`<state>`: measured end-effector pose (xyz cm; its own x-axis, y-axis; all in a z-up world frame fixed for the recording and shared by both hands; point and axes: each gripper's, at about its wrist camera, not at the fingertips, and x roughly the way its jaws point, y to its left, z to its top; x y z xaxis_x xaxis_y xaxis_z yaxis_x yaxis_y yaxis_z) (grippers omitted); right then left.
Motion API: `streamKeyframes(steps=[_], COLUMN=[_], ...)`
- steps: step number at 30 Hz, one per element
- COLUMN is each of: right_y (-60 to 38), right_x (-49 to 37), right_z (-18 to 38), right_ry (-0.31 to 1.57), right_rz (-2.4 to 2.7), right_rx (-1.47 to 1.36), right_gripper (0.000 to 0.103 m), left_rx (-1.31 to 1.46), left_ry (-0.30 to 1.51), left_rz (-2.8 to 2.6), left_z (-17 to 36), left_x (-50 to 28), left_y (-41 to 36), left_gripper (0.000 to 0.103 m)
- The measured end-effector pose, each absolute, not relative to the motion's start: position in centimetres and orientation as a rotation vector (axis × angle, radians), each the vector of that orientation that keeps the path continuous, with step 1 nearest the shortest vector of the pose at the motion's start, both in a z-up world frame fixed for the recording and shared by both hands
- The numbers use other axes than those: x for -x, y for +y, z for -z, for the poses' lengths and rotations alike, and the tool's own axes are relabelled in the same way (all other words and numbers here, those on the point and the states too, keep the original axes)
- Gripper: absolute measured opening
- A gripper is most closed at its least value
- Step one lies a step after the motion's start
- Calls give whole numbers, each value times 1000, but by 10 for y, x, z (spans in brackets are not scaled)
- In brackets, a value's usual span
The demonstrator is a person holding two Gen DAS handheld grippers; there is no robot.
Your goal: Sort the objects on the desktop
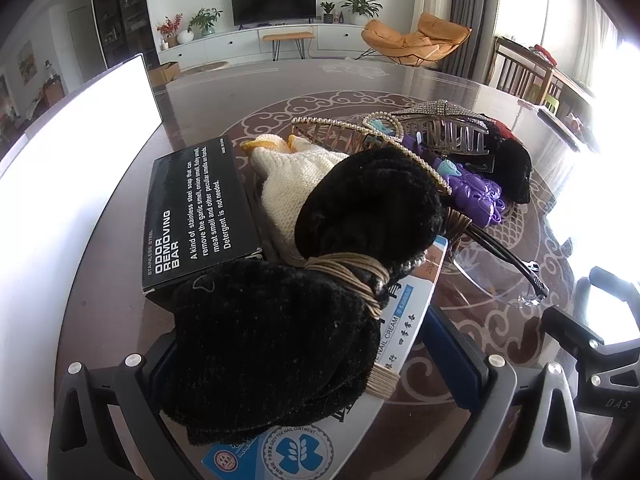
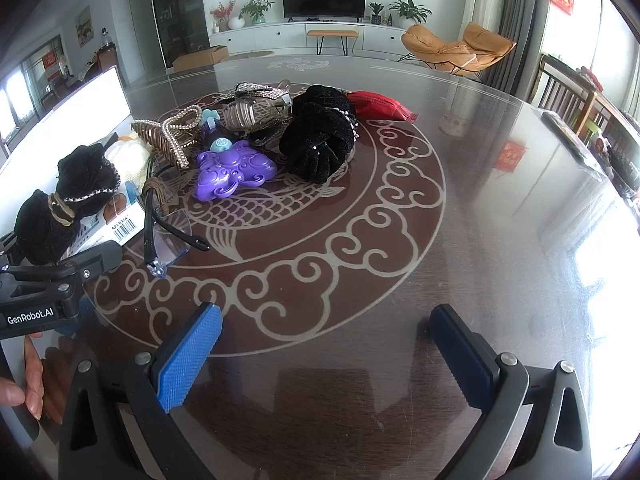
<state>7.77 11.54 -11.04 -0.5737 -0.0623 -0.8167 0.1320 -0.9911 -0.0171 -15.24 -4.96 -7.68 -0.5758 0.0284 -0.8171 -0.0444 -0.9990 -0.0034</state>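
My left gripper [image 1: 316,364] has its jaws wide around a white and blue nail cream box [image 1: 396,316]; whether they grip it I cannot tell. A black velvet bow with tan cord [image 1: 280,320] lies on the box. In the right wrist view the left gripper [image 2: 60,276] sits at the far left by the bow [image 2: 64,204]. My right gripper [image 2: 324,352] is open and empty above bare table. Ahead lie a purple plastic toy [image 2: 234,174], a black scrunchie [image 2: 320,136], pearl hair clips [image 2: 172,136], a rhinestone claw clip [image 2: 248,108], a red pouch [image 2: 378,106] and clear glasses [image 2: 168,236].
A black "Odor Removing Bar" box [image 1: 196,216] and a cream knitted item [image 1: 288,184] lie left of the bow. A white board [image 1: 80,132] stands at the table's left. The dark glass table [image 2: 500,200] has a fish pattern. Chairs stand at the right.
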Motion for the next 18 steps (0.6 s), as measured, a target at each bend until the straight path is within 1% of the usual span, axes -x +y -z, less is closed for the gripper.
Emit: streamKeyframes(steps=[18], right_y=[115], right_x=[-78], right_z=[110], right_ry=[116], right_rz=[2691], right_rx=[-1392], right_gripper=[103], left_rx=[1410], left_ry=[48], left_rz=[-2732], left_z=[78], left_x=[161], left_y=[-49], left_gripper=[103])
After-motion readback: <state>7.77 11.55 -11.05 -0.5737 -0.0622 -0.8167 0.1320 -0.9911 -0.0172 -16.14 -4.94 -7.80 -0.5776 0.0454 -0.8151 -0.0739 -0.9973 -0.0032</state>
